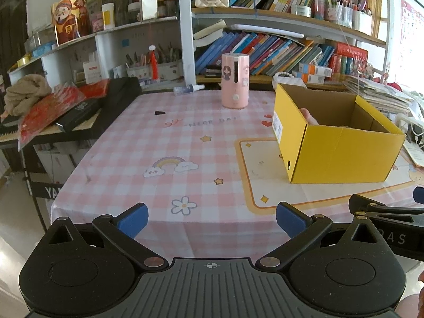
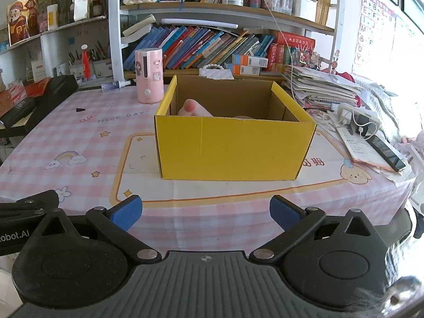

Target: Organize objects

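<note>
An open yellow cardboard box (image 1: 336, 153) (image 2: 233, 148) stands on the pink checked tablecloth (image 1: 148, 143) (image 2: 53, 137). A pale pink object (image 2: 190, 108) (image 1: 308, 116) peeks over its near rim; the rest of the inside is hidden. A pink cylindrical humidifier (image 1: 235, 80) (image 2: 149, 75) stands upright behind and left of the box. My left gripper (image 1: 212, 220) is open and empty over the table's near edge. My right gripper (image 2: 206, 213) is open and empty in front of the box.
A small black piece (image 1: 159, 112) (image 2: 80, 110) and a spray bottle (image 1: 188, 89) (image 2: 115, 85) lie at the back left. A black keyboard with red packets (image 1: 79, 106) sits left. Papers, charger and phone (image 2: 371, 137) lie right. Bookshelves stand behind.
</note>
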Demonstrator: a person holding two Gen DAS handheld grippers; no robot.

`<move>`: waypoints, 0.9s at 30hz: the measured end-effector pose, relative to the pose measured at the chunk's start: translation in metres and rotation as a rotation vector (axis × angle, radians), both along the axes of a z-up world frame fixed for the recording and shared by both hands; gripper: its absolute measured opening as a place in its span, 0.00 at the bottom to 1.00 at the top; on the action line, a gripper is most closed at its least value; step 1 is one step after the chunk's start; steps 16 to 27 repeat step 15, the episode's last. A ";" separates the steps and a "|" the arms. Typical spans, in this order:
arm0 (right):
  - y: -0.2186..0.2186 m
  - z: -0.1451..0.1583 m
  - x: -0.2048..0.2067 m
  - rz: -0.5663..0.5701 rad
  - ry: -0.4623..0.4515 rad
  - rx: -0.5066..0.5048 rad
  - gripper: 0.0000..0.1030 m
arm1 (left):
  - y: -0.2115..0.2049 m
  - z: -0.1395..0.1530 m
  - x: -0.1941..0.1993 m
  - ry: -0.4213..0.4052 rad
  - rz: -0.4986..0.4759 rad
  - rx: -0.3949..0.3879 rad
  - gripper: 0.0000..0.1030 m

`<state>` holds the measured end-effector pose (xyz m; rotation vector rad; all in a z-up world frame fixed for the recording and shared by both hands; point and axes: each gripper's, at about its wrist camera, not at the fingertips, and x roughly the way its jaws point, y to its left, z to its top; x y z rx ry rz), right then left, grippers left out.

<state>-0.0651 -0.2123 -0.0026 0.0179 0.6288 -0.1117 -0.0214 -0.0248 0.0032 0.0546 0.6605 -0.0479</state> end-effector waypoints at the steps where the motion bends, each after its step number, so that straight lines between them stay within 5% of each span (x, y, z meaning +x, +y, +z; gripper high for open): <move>1: 0.000 0.000 0.000 0.000 0.000 -0.001 1.00 | 0.000 0.000 0.000 0.003 0.000 -0.001 1.00; 27: -0.007 -0.004 0.008 0.009 0.021 -0.004 1.00 | -0.001 -0.003 0.008 0.019 0.003 0.007 1.00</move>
